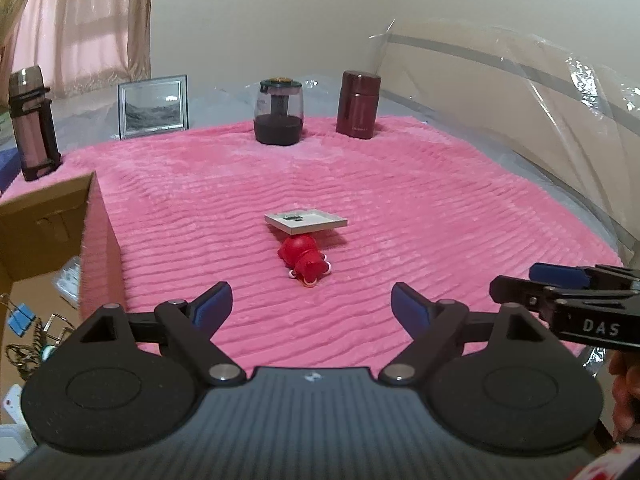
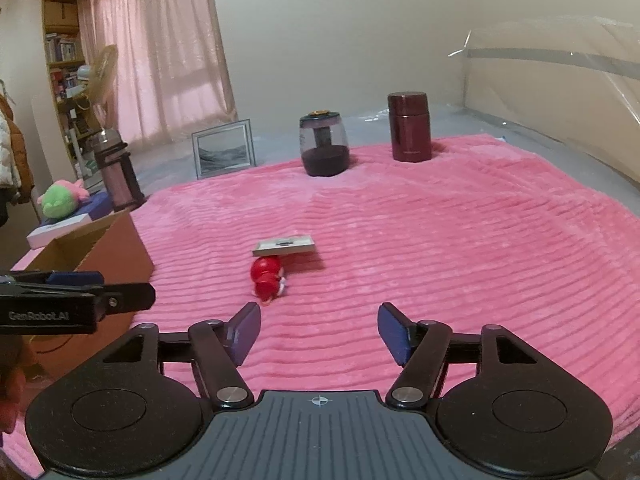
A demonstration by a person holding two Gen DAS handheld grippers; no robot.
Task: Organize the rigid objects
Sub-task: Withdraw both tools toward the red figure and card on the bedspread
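Note:
A small red toy figure (image 1: 304,258) lies on its side on the pink blanket (image 1: 440,208), with a flat grey square object (image 1: 306,220) resting on its head. Both also show in the right wrist view: the red figure (image 2: 267,276) and the flat grey square (image 2: 285,245). My left gripper (image 1: 311,310) is open and empty, hovering just short of the figure. My right gripper (image 2: 318,332) is open and empty, a little right of the figure. Each gripper shows in the other's view, the right one (image 1: 560,300) and the left one (image 2: 80,300).
Along the blanket's far edge stand a dark glass jar (image 1: 279,112), a maroon flask (image 1: 358,105), a framed picture (image 1: 154,107) and a tall bottle (image 1: 32,124). An open cardboard box (image 2: 100,248) sits at the left edge. Clear plastic sheeting (image 1: 540,92) rises at the right.

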